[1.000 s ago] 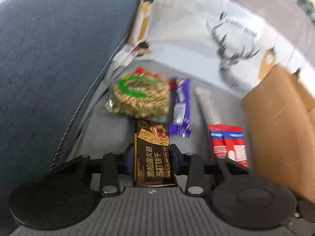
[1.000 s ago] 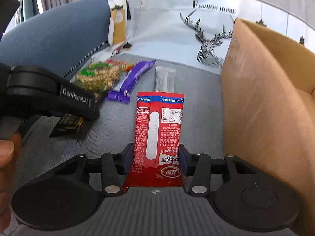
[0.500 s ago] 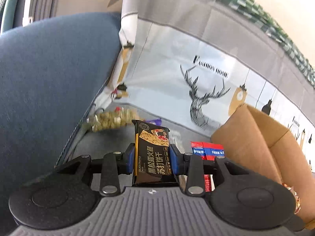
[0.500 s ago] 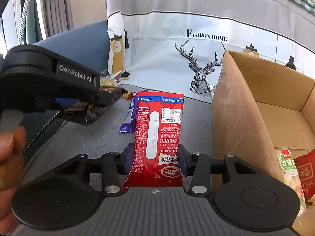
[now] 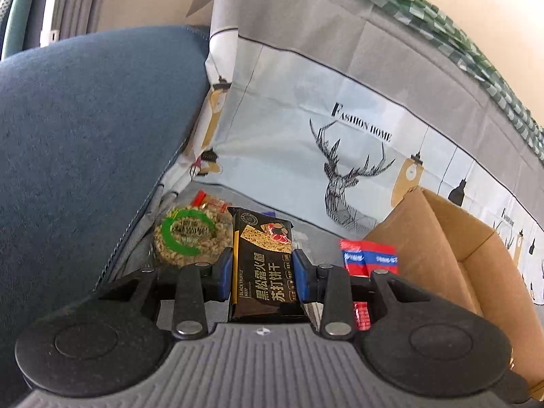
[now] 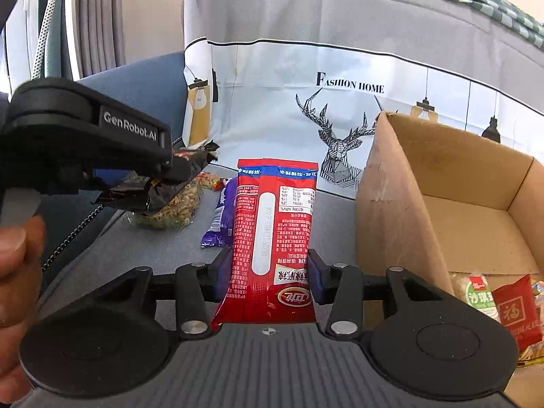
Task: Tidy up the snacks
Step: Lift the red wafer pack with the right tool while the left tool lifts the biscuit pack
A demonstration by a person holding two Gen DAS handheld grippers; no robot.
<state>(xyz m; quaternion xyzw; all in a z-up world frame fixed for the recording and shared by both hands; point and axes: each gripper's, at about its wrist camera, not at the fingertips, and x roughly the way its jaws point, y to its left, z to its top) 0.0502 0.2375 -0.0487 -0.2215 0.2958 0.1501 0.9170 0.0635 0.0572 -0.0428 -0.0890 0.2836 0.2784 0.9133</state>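
Grey sofa seat [image 6: 112, 248] fills the lower middle of both views, with a blue cushion [image 5: 85, 136] at the left and a deer-print cloth [image 6: 340, 102] draped across the back. Your left gripper [image 5: 262, 273] is closed on a black cracker pack [image 5: 263, 265], held off the seat at the centre of the left wrist view; in the right wrist view it sits at the left edge, with your hand [image 6: 15, 258] below it. Your right gripper [image 6: 268, 277] is clamped on a red packet [image 6: 272, 224], upright in the middle of its frame. A green-ringed snack bag [image 5: 187, 238] lies on the seat at centre left, against the cushion, and a purple bar [image 6: 221, 217] lies just left of the red packet. An open box [image 6: 391, 204] stands at the right, with a few snacks [image 6: 503, 302] in its lower right corner.
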